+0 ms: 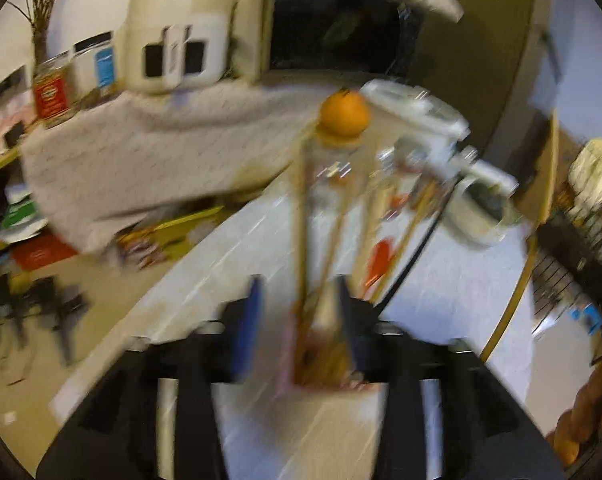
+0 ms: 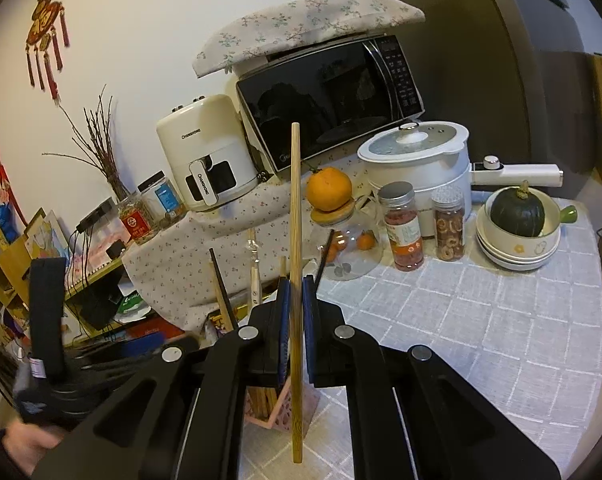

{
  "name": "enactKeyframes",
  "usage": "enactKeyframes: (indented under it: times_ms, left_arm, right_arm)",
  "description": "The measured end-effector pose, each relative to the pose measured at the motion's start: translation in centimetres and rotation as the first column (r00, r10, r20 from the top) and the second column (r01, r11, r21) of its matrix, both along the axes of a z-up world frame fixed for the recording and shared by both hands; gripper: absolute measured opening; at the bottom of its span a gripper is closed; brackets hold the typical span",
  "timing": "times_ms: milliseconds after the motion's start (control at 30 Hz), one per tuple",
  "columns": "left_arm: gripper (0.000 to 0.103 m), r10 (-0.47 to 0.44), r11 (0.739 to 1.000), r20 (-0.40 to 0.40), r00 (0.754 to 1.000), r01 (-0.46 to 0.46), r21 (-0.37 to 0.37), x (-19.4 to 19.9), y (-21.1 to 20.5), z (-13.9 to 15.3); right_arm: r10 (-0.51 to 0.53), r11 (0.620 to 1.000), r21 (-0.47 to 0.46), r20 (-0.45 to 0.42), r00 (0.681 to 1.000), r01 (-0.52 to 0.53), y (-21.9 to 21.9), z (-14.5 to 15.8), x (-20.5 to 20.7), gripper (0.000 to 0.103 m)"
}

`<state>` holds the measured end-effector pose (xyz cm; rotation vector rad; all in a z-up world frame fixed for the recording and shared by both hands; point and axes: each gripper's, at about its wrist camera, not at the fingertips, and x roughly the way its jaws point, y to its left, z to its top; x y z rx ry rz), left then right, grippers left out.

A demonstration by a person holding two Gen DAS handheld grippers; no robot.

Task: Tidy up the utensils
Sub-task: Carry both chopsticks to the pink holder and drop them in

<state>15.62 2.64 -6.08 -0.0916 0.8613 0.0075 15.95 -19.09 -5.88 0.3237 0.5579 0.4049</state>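
Right gripper point(image 2: 296, 304): blue pads clamped tight on a single wooden chopstick point(image 2: 296, 208), held upright, its top end up against the microwave point(image 2: 333, 104) in the picture, its lower end hanging below the jaws. Just beside that lower end sits the pink utensil holder point(image 2: 279, 408), on the checked tablecloth point(image 2: 461, 320), with more chopsticks point(image 2: 261, 400) standing in it.

Left gripper point(image 1: 297, 316): jaws stand well apart, pads not pressing on anything. The holder sits between and just under the fingers, sticks fanning up out of it. That view is heavily motion-blurred, so I can't tell whether either pad touches a stick.

Only the right view shows:
- the left gripper from outside, low at the left edge, with part of a hand point(image 2: 25, 444)
- dark green squash point(image 2: 517, 210) in a stack of bowls point(image 2: 517, 248)
- two clear jars point(image 2: 425, 224) beside the white electric pot point(image 2: 421, 160)
- red hanging ornament point(image 2: 47, 32) on the wall

Only the left view shows the floor and clutter under the side table.

Both show an orange point(image 2: 329, 190) sitting on a glass jar's lid point(image 2: 335, 214).

Readable text: "CHANGHONG" on the white air fryer point(image 2: 205, 152), on body and handle, right view only. Jar labels too small to read.
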Motion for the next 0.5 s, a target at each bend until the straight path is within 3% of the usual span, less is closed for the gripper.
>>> enactKeyframes:
  times_ms: [67,200,300,500]
  left_arm:
    - [0.062,0.038,0.999,-0.069,0.997,-0.039,-0.018,-0.3,1.4,-0.1]
    - [0.062,0.073,0.984,-0.172,0.982,-0.099,-0.146,-0.3,3.8,-1.2]
    - [0.062,0.074,0.988,-0.189,0.979,-0.098,-0.122,-0.1,4.0,-1.8]
    - [0.062,0.046,0.985,-0.242,0.969,-0.084,-0.152,0.2,4.0,-2.8]
  right_arm:
    - [0.006,1.000,-0.010,0.022,1.000,-0.006,1.3,-0.1,0.3,0.007]
    - [-0.010,1.000,-0.001,0.077,0.997,0.010,3.4,0.3,0.7,0.007]
    - [-0.018,0.999,-0.033,0.120,0.993,0.022,5.0,0.2,0.9,0.007]
    - [-0.036,0.995,-0.084,0.155,0.987,0.049,6.7,-2.1,1.4,0.007]
